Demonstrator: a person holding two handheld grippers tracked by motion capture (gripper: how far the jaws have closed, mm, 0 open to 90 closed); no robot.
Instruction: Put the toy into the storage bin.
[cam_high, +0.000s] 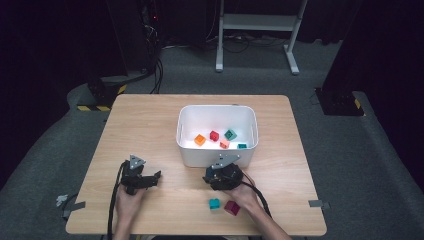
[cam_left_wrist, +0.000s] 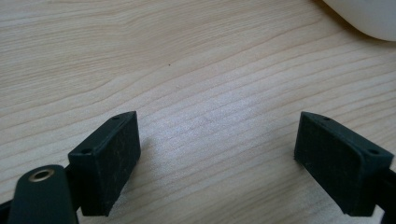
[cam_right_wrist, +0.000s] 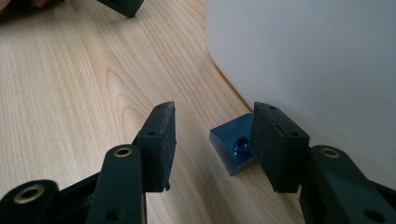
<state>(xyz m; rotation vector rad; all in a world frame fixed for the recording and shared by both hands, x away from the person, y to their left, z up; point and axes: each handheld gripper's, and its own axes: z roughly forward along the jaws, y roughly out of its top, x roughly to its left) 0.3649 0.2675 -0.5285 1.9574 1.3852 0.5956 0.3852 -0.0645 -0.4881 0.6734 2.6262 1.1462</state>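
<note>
My right gripper (cam_right_wrist: 214, 116) is open just above the table, hard against the outer wall of a white bin (cam_right_wrist: 303, 60). A dark blue block (cam_right_wrist: 232, 148) lies on the wood between its jaws, close to the right-hand one and beside the bin wall. In the high view the right gripper (cam_high: 210, 175) sits at the bin's (cam_high: 217, 157) front edge. My left gripper (cam_high: 151, 179) rests to the left of it; its jaws (cam_left_wrist: 219, 140) stand wide open over bare wood with nothing between them.
Several coloured blocks lie inside the bin, among them an orange block (cam_high: 200, 140), a red block (cam_high: 214, 135) and a green block (cam_high: 230, 134). A teal block (cam_high: 214, 203) and a dark red block (cam_high: 231, 208) lie near the table's front edge, by the right hand.
</note>
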